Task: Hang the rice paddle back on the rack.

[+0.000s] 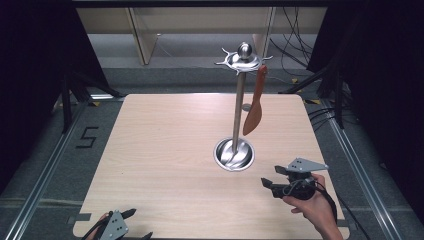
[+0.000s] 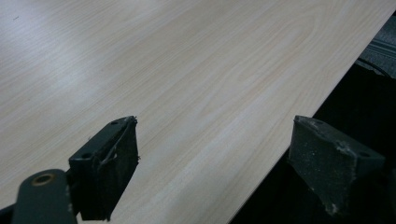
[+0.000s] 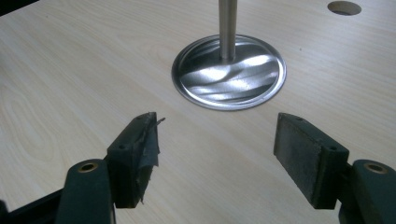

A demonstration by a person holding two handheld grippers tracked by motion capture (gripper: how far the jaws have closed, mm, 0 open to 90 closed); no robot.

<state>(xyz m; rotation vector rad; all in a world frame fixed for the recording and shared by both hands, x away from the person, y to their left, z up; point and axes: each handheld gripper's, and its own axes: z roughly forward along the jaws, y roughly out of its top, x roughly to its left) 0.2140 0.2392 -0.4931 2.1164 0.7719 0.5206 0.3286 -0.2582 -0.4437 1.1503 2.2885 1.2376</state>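
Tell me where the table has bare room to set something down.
The table is bare across the whole left half, from the stand's base to the left edge. Near strip between left gripper and right gripper is bare too. Crowded around the stand and hanging spatula.

A steel stand [image 1: 238,95] stands upright mid-table; an orange spatula [image 1: 255,107] hangs, seemingly from its top.

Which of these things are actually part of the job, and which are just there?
Part of the job:
- metal stand
- orange spatula hanging from it
- right hand-held gripper, open, nearest the stand

Just there:
- left hand-held gripper, open, at the table's near edge
- hole in the table
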